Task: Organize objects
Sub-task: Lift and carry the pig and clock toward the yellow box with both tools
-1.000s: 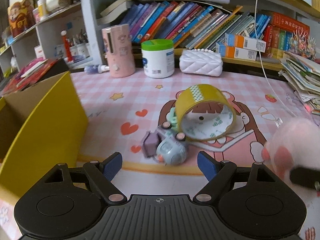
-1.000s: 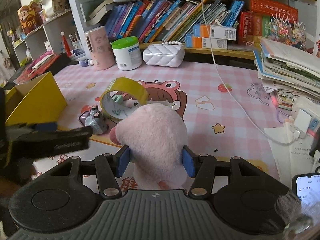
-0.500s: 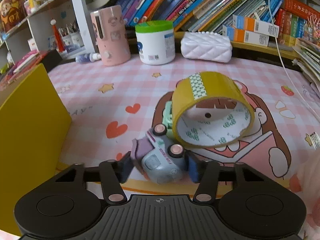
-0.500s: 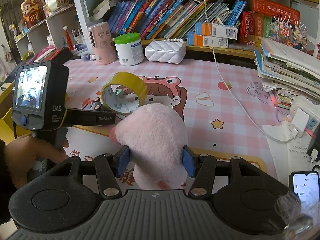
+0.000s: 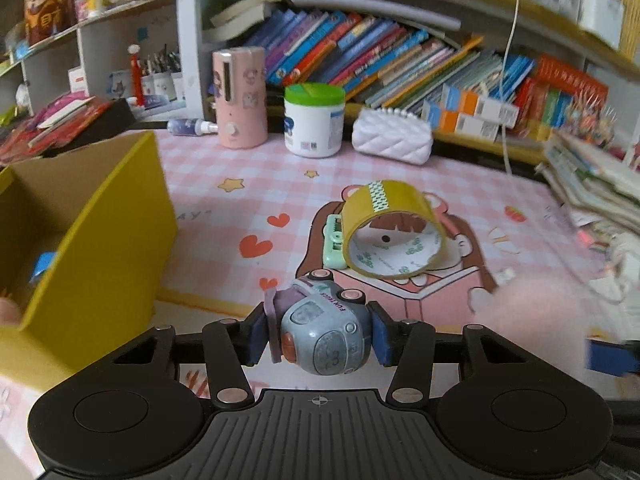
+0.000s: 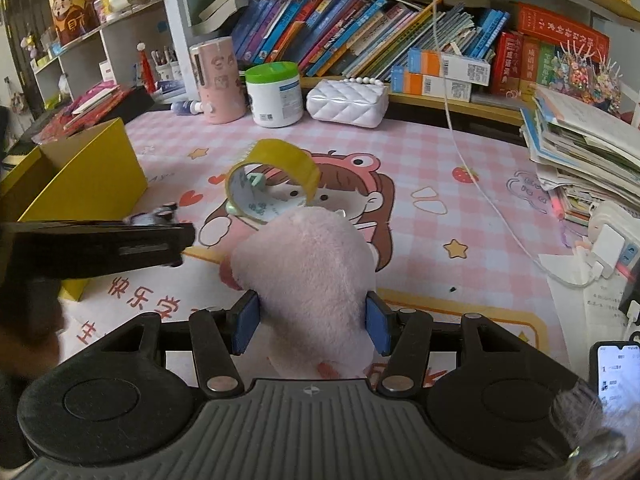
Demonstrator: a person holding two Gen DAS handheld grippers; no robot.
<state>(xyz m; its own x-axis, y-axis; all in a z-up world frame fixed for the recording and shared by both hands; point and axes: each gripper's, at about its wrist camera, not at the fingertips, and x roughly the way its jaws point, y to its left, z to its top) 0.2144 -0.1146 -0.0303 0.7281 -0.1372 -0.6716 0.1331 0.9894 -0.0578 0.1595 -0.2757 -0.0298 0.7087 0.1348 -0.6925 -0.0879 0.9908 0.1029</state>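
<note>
While unseen rightward, box-bound blue scrap point(image 5: 43, 265)

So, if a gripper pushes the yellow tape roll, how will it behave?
The tape roll stands on its rounded edge, so it would probably roll. It leans by a green clip, which may block it. It looks hollow, likely light.

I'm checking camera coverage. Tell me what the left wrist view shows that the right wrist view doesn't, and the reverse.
Only the left wrist view: the left hand-held gripper shut on the toy car, seen close up, and the inside of the yellow box.

Only the right wrist view: the right hand-held gripper shut on the pink plush toy, and a lit phone at lower right.

Both: the yellow tape roll, the green-lidded jar and the white quilted bag.
</note>
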